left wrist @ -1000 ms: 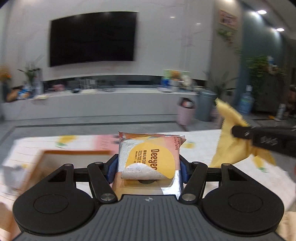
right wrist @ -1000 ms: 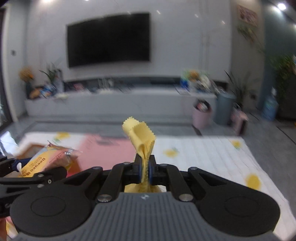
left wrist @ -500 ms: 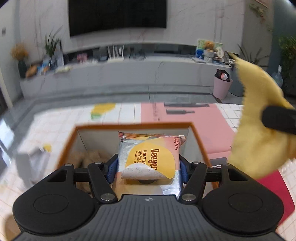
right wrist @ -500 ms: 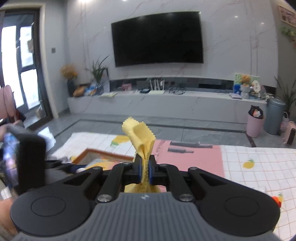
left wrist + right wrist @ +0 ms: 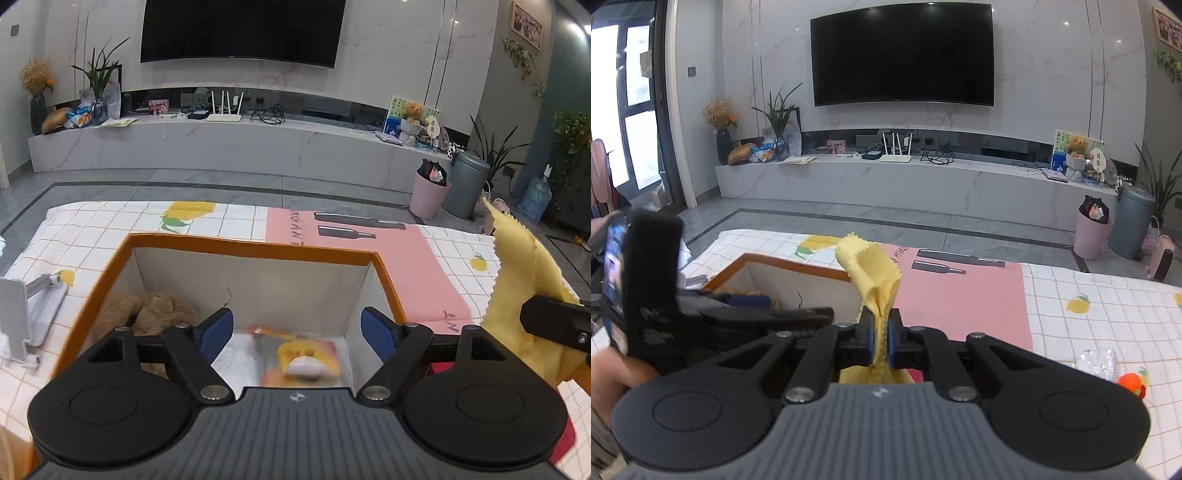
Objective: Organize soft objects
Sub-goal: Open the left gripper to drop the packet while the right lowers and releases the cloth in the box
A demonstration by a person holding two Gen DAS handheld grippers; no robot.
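Note:
My left gripper (image 5: 297,334) hangs over the orange-rimmed box (image 5: 251,248), its jaws opening wide with nothing pressed between them. Below them a yellow snack packet (image 5: 301,360) shows blurred inside the box, clear of the pads. A brown plush toy (image 5: 147,314) lies in the box's left corner. My right gripper (image 5: 881,341) is shut on a yellow cloth (image 5: 871,273), which stands up from its pads. In the left wrist view the same cloth (image 5: 524,273) hangs at the right, just outside the box. The box (image 5: 783,267) sits left of the right gripper.
A checked cloth with lemon prints (image 5: 110,229) and a pink mat (image 5: 417,266) cover the table. Two dark bars (image 5: 354,225) lie on the mat. A grey stand (image 5: 33,314) sits left of the box. An orange ball (image 5: 1130,380) and clear plastic (image 5: 1097,362) lie at the right.
The left gripper moved over the box, then its jaws spread and the snack packet dropped from them into the box. The right gripper, still shut on the cloth, came alongside the box.

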